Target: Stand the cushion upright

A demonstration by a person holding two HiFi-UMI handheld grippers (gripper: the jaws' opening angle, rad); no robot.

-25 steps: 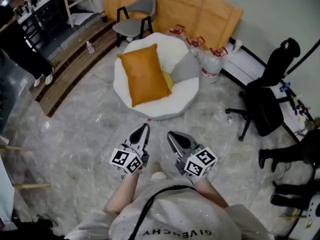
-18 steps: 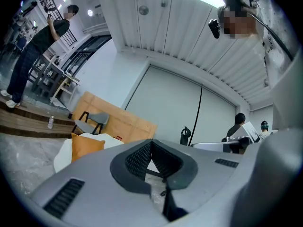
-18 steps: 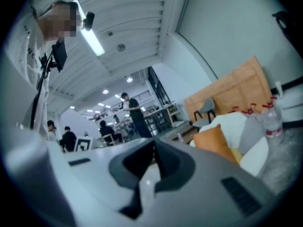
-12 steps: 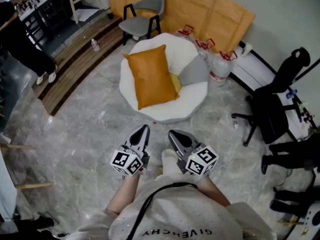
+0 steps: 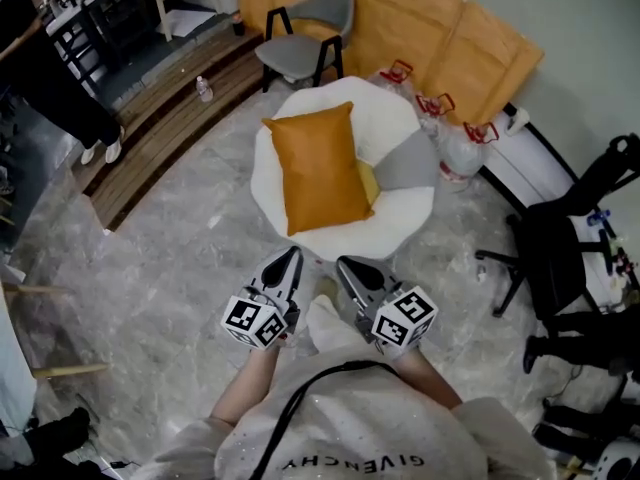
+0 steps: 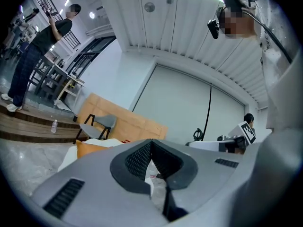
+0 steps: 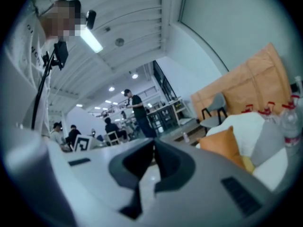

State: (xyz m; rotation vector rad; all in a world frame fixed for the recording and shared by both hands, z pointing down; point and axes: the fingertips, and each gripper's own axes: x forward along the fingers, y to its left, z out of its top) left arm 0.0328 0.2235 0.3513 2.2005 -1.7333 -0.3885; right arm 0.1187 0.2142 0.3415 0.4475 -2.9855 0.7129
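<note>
While both grippers hang in the lower middle of the head view, the orange cushion [image 5: 320,168] lies on a round white seat [image 5: 408,226] at the frame's centre, well apart from them. It lies tilted back against the seat, not standing on an edge. 1 grey cushion [image 5: 405,162] lies just right of it, and a yellow one [image 5: 367,181] shows between the 2.

Pointing toward the seat, the left gripper [image 5: 292,257] has its jaws pressed together on nothing; its own view shows the pads meeting at the tips. Beside it, the right gripper [image 5: 343,265] is likewise clenched and empty. Each carries a cube with square markers.

Grey marbled floor [image 5: 170,268] lies between the grippers and the seat. Behind the seat, at the upper middle, a grey chair [image 5: 322,23] stands before an orange board [image 5: 450,28]. Clear jugs with red handles [image 5: 462,148] sit at the seat's right, and a black office chair [image 5: 560,248] stands at the right edge. At upper left, a person in dark clothes [image 5: 50,78] stands on a wooden step.
</note>
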